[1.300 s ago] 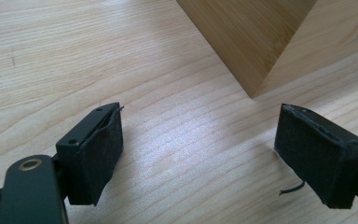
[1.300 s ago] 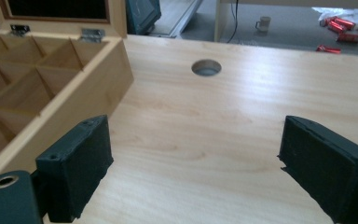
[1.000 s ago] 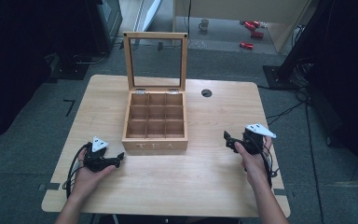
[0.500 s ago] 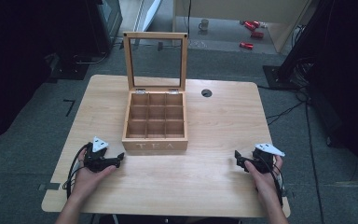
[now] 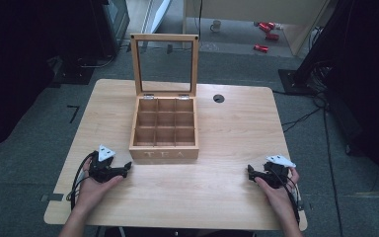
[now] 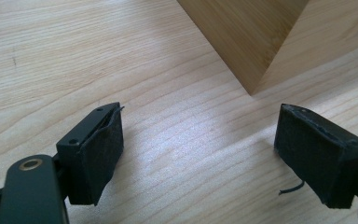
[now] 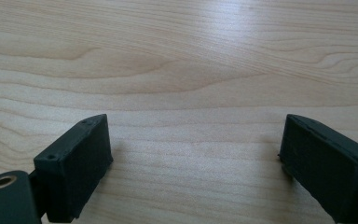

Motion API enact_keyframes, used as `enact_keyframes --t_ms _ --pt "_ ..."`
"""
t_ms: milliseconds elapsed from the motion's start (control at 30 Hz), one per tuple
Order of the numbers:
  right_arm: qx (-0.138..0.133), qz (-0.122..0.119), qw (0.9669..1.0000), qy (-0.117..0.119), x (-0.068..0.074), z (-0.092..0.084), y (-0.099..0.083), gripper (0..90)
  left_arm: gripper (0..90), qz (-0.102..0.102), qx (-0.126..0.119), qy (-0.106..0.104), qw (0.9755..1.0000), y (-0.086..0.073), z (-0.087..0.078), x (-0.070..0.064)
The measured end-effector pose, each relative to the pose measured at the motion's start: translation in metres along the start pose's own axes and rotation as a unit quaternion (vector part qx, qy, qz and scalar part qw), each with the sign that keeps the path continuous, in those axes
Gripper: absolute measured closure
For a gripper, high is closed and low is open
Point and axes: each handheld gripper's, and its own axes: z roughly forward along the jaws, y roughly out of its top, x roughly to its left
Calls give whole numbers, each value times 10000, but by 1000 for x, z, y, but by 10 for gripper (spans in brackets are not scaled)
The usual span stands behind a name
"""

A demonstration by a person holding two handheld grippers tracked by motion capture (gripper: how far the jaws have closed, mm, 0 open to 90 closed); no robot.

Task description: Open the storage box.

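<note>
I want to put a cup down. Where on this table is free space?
Free: the table right of the wooden tea box, and the front strip between left tool and right tool. Crowded: only around the box and its raised lid.

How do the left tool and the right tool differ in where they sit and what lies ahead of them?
The left tool sits close to the tea box, just off its front left corner; the right tool sits well apart from it, nearer the table's right edge. The left gripper view has the box corner just beyond the jaws; the right gripper view has bare tabletop ahead. Both are open, empty and low over the table.
</note>
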Motion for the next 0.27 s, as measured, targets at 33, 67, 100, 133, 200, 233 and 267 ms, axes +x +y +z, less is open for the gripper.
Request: enact_keyframes --t_ms 33,67,100,133,200,233,267 --pt "1 1 10000 1 0 0 0 84 162 3 1 2 10000 0 0 0" --pt "1 1 10000 0 0 0 0 84 162 4 2 2 10000 0 0 0" --pt "-5 -9 10000 0 0 0 0 84 161 5 2 3 10000 0 0 0" --pt "1 0 10000 1 0 0 0 84 161 5 2 3 10000 0 0 0" --pt "3 1 10000 2 0 0 0 84 161 4 1 4 10000 0 0 0" --pt "3 2 10000 2 0 0 0 84 162 3 -3 5 10000 0 0 0" --pt "2 1 10000 2 0 0 0 84 162 3 -3 5 10000 0 0 0"
